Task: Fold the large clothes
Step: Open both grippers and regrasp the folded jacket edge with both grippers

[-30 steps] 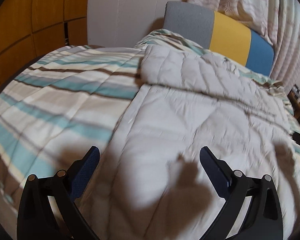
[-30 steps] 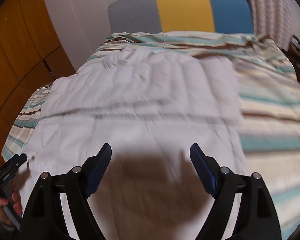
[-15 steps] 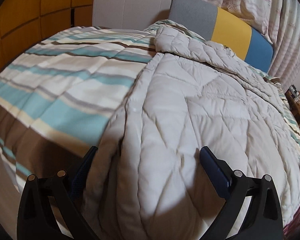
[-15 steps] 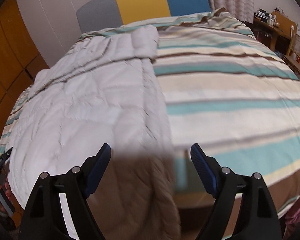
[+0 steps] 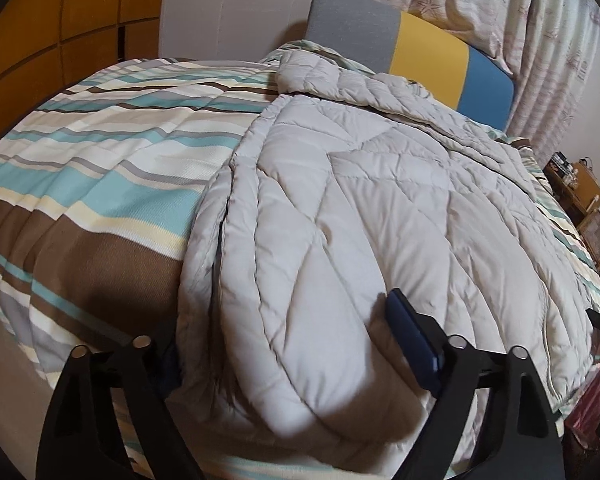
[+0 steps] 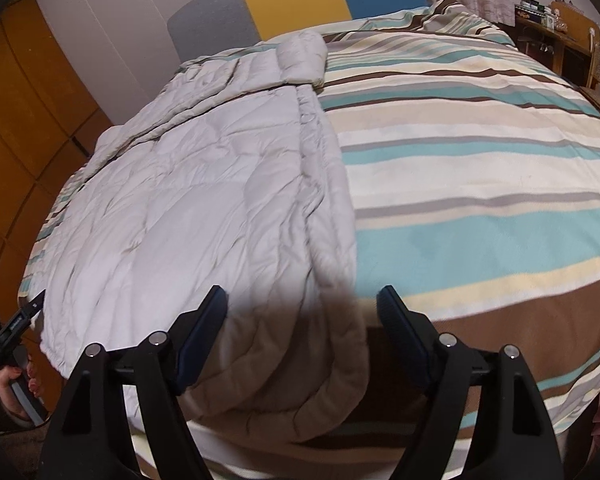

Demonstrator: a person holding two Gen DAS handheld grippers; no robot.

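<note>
Closing on pale grey quilted puffy coat (image 5: pixel 340 220) hem | left gripper (image 5: pixel 288 344), right gripper (image 6: pixel 300 320): fingers apart, straddling hem corners, just narrowing | soft, bulky, slippery; pinch seamed edge.

quilted coat (image 5: pixel 380 216): pale grey padded cloth, matt, stitched in diamond panels, lying between and beyond the fingers (image 5: pixel 410 334). bedcover (image 6: pixel 480 184): woven cloth, matt, striped teal, cream and brown, beside the coat. finger pads: dark blue, finely textured plastic or rubber. gripper arms: black matt plastic with small bright metal pins. headboard (image 5: pixel 428 40): matt upholstery cloth.
</note>
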